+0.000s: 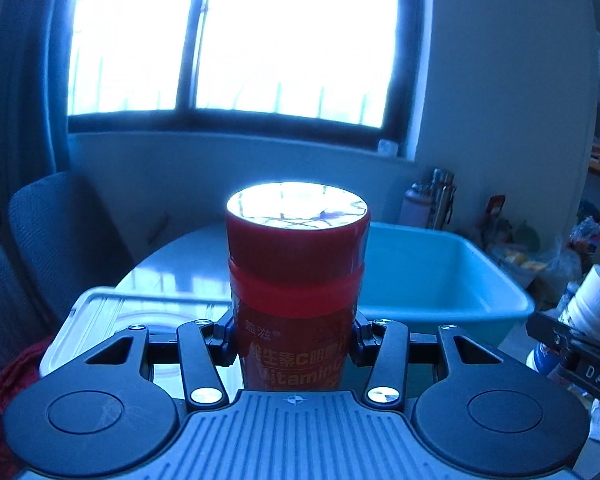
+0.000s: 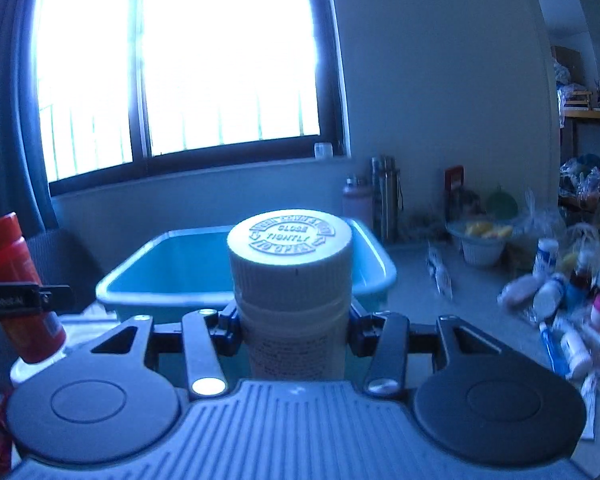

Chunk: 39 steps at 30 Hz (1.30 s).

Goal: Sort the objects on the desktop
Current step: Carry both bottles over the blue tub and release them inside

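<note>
Left wrist view: the left hand-held gripper [image 1: 294, 344] clamps an upright red vitamin bottle [image 1: 296, 280], raised before the teal bin [image 1: 440, 276] on the tabletop [image 1: 180, 260]. Right wrist view: the right hand-held gripper [image 2: 294, 330] is closed on a white pill bottle [image 2: 292, 280], upright too.

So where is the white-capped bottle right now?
The white-capped bottle stands upright in the right gripper, centred in the right wrist view, in front of the teal tub.
</note>
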{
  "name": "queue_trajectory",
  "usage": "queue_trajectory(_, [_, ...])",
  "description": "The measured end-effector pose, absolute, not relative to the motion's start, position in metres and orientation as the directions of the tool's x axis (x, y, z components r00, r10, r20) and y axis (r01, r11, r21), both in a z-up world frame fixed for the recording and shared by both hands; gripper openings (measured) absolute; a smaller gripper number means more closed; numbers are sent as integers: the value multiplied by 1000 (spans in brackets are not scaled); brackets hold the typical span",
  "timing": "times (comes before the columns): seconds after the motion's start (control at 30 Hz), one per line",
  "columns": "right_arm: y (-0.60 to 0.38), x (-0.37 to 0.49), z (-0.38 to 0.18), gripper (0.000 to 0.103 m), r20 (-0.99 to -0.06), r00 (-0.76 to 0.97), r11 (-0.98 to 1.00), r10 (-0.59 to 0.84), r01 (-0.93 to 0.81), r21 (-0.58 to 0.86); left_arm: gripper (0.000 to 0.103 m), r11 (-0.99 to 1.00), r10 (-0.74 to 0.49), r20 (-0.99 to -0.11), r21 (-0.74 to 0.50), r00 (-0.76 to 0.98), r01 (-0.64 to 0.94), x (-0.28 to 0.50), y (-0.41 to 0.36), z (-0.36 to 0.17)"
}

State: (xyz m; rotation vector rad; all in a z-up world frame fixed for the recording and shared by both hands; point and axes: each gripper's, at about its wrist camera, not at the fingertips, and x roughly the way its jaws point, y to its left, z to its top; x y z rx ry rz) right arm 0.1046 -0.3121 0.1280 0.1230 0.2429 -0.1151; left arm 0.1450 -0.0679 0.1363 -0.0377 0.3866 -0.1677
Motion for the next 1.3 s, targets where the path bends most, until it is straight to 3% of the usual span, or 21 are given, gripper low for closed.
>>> queue_trajectory(0.33, [-326,153,164,49,-197,978,992,-75,94,87,50,987,-159,-354,-51,922,150,193,-105,166])
queue_trajectory(0.7, [-340,230,171,49,-222,975,995,-9,29,91,50,996,-92,-449,-47,889,79,276,-143,164])
queue_trajectory(1.0, [-355,297,139,49,-417,908,994,29,19,110,50,995,-84,-622,-12,779,98,346,-167,135])
queue_trajectory(1.3, [-354,347,111,49,-675,736,992,46,46,118,50,988,25,-775,117,631,104,393,-184,114])
